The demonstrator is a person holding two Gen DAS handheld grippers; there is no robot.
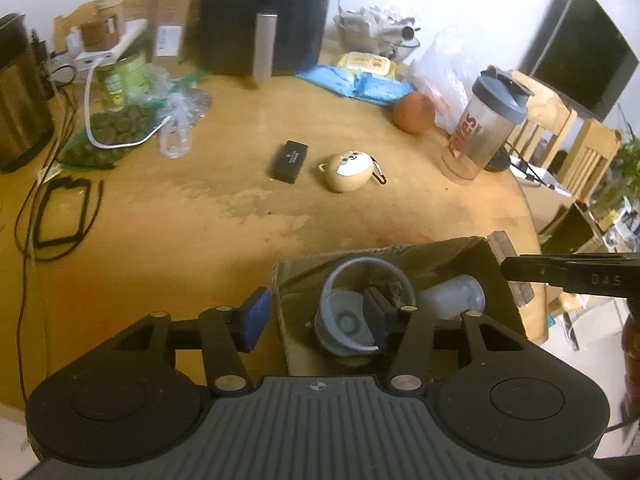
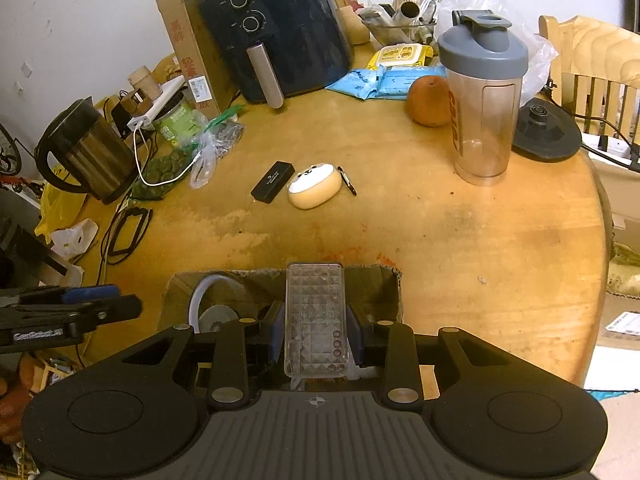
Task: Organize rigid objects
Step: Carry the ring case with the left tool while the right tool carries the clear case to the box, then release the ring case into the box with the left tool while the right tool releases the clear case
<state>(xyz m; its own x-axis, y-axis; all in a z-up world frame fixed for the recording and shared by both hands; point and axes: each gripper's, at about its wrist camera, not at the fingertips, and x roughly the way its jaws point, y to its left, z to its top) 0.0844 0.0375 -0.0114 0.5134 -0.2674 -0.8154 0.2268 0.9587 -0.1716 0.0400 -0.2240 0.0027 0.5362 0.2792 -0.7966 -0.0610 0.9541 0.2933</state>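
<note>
Clear phone case (image 2: 315, 320) fills the right tongs (image 2: 316, 332) only in their view; left tongs (image 1: 316, 316) gape empty.

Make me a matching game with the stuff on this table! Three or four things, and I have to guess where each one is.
Things:
1. clear phone case
2. grey cup
3. orange fruit
4. dog-face case

Places:
A. lying inside the cardboard box
B. on the table next to the black case
C. pinched in the right gripper
D. beside the shaker bottle

Pairs: 1-C, 2-A, 3-D, 4-B
</note>
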